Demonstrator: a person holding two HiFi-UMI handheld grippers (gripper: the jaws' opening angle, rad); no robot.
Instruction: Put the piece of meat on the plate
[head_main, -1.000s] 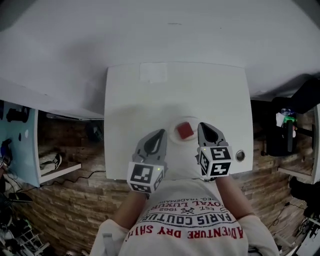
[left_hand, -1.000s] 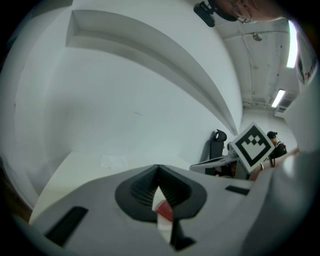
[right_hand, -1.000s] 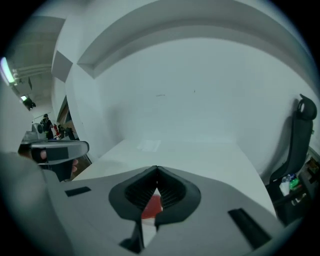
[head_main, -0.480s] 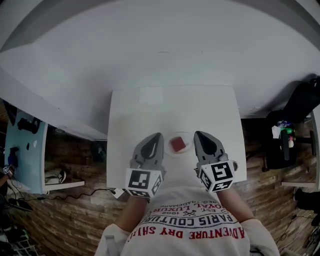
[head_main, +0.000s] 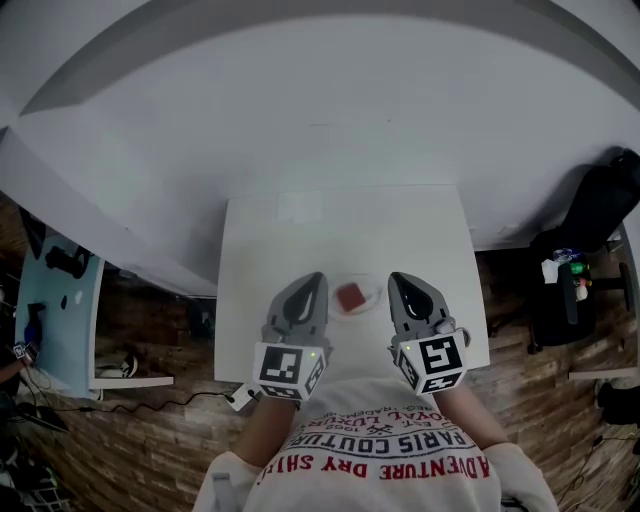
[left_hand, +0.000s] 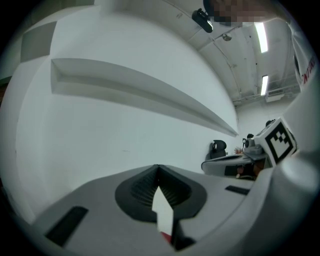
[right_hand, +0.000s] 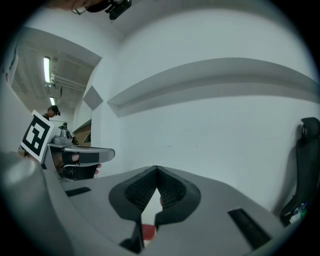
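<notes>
White tabletop (head_main: 260, 240) is bearing the plate (head_main: 374, 294), piece of meat (head_main: 350, 297) sitting on it, left gripper (head_main: 311, 280) and right gripper (head_main: 400, 281) hovering either side, both pressed together, empty, so best withdrawing without nudging it.

in each gripper view the piece of meat (left_hand: 166, 236) is only a red sliver below the jaws, the rest covered by them. in the head view the plate (head_main: 374, 294) is too small for detail. the left hand-held gripper (head_main: 311, 280) and right hand-held gripper (head_main: 399, 280) cover the near edge of the worktop (head_main: 300, 240).
</notes>
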